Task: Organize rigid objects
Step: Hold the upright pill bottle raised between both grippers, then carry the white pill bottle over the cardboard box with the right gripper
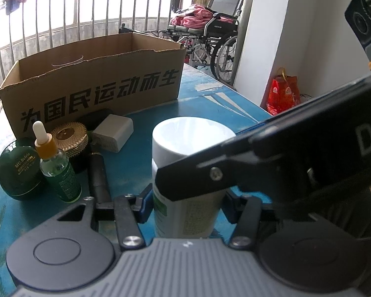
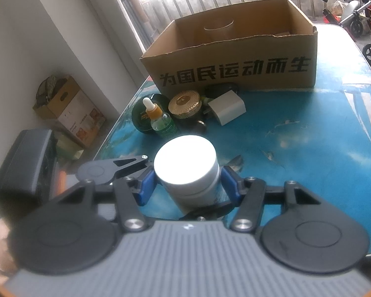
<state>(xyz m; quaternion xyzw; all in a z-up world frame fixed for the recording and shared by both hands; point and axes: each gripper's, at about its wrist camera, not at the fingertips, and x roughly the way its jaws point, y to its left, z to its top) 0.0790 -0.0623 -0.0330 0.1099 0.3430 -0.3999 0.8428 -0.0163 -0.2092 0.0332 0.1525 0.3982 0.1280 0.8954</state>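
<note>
1. A white bottle (image 2: 188, 168) with a wide white cap stands upright on the blue table (image 2: 309, 136), on the near side.
2. Both grippers are at this one bottle.
3. The right gripper (image 2: 187, 185) has a blue pad on each side of the bottle, just under the cap. The pads look pressed on it, so the jaws are grasping the bottle.
4. The left gripper (image 1: 185, 205) also has its blue pads on both sides of the bottle, lower down on the label part. Its jaws look to be grasping the bottle too.
5. In the left wrist view, a black finger of the right gripper crosses in front of the bottle.
6. A brown cardboard box (image 2: 235, 57) sits open at the far side of the table. It has big black letters on its front.
7. A small bunch of things sits just in front of the box, between the box and the bottle.
8. In the bunch is a green dropper bottle (image 1: 59, 170) with a white top and orange collar, standing up.
9. Just beside it is a round dark green case (image 1: 17, 173).
10. Behind them is a jar with a gold lid (image 1: 70, 136).
11. A white charger block (image 1: 113, 133) lies next to the gold lid.
12. A black tube (image 1: 99, 175) lies on the table near the dropper bottle.
13. A wheelchair (image 1: 215, 34) stands far behind the table.
</note>
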